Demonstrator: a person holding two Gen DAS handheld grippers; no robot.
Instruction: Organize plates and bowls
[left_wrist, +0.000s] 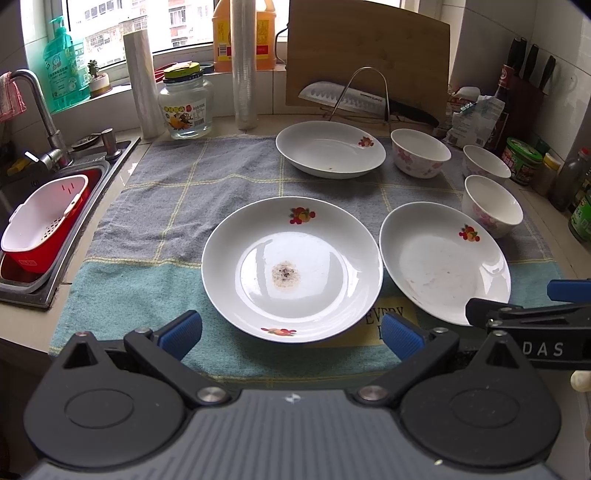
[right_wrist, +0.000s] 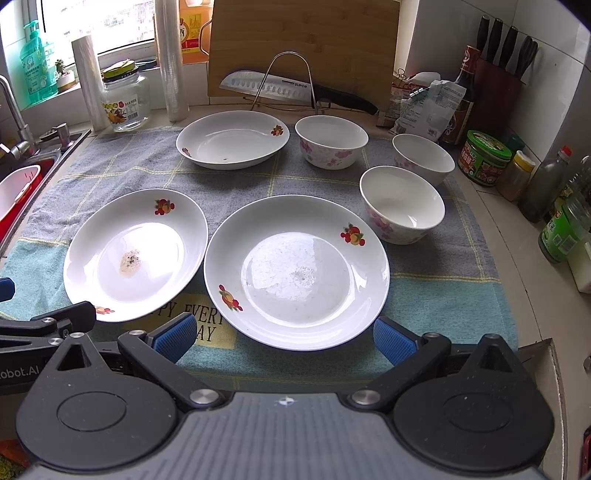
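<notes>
- The left gripper (left_wrist: 291, 334) hangs low over the near edge of the towel (left_wrist: 155, 206), its fingers (left_wrist: 181, 332) spread wide and holding nothing; the right gripper (right_wrist: 284, 338) is the same, fingers (right_wrist: 393, 341) released and empty.
- "DAS" is readable on the right gripper's side in the left view, and "obot.AI" on the left gripper's side in the right view.
- The towel covers the surface (right_wrist: 495, 218) and carries printed words; "EVERY" shows between the two near plates.
- Three white plates with fruit prints lie on the towel: the left plate (left_wrist: 291, 269), with a dark crumb stain in its middle, just ahead of the left gripper; the right plate (right_wrist: 295, 271), with faint smears, just ahead of the right gripper; the far plate (right_wrist: 232, 140) near the towel's back edge.
- The two near plates lie just beside each other.
- Three white bowls with pink flowers stand upright on the right: the near bowl (right_wrist: 402, 205), the right bowl (right_wrist: 423, 158), the far bowl (right_wrist: 330, 142) just beside the far plate.
- Beyond, one knife (right_wrist: 280, 88) marked "SUPOR" rests on a wire rack (right_wrist: 291, 79) before a board (right_wrist: 306, 44).
- Two film rolls (right_wrist: 86, 83) and one jar (right_wrist: 123, 98) stand at the back left.
- A sink (left_wrist: 33, 236) lies left, holding a red and white basket (left_wrist: 44, 225).
</notes>
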